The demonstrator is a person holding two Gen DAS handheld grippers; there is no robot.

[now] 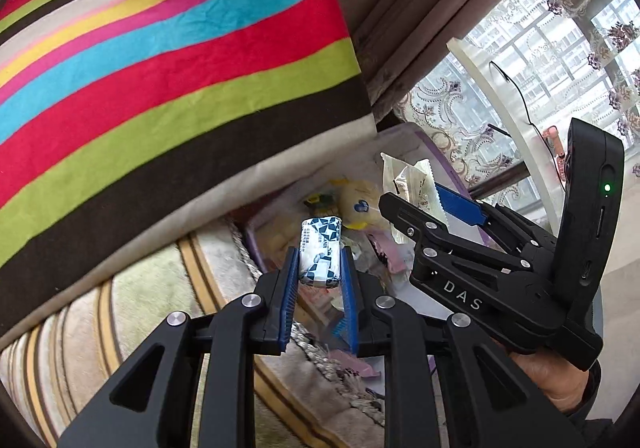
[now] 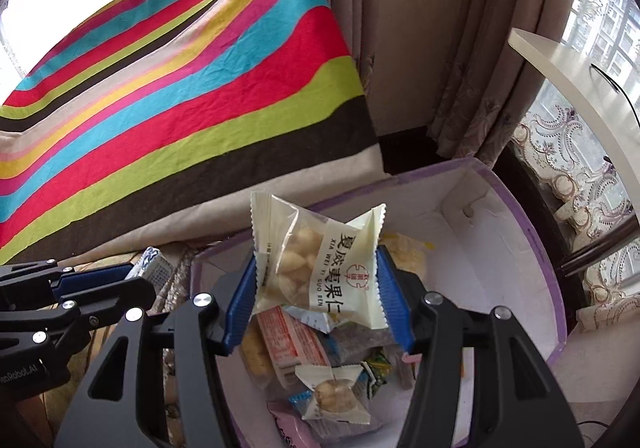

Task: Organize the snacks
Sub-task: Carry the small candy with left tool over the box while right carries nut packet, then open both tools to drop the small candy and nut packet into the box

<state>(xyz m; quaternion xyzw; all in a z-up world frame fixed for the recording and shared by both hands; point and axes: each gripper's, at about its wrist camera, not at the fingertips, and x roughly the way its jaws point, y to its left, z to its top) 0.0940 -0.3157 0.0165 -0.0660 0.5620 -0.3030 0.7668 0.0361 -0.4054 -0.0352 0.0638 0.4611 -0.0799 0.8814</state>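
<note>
My left gripper [image 1: 320, 268] is shut on a small blue-and-white wrapped candy [image 1: 321, 252] and holds it above the near rim of a purple-edged white box [image 2: 520, 215]. My right gripper [image 2: 318, 276] is shut on a cream nut packet with a clear window [image 2: 316, 268] and holds it over the box. The box holds several loose snack packets [image 2: 316, 360], among them a smaller cream packet [image 2: 334, 392]. The right gripper also shows in the left wrist view [image 1: 424, 207], the left one in the right wrist view [image 2: 120, 276].
A striped cushion [image 1: 160, 67] leans behind the box on a plush sofa cover [image 1: 132, 308]. Beige curtains [image 2: 420, 47], a lace curtain and a white shelf [image 2: 580, 87] with a black cable stand at the right.
</note>
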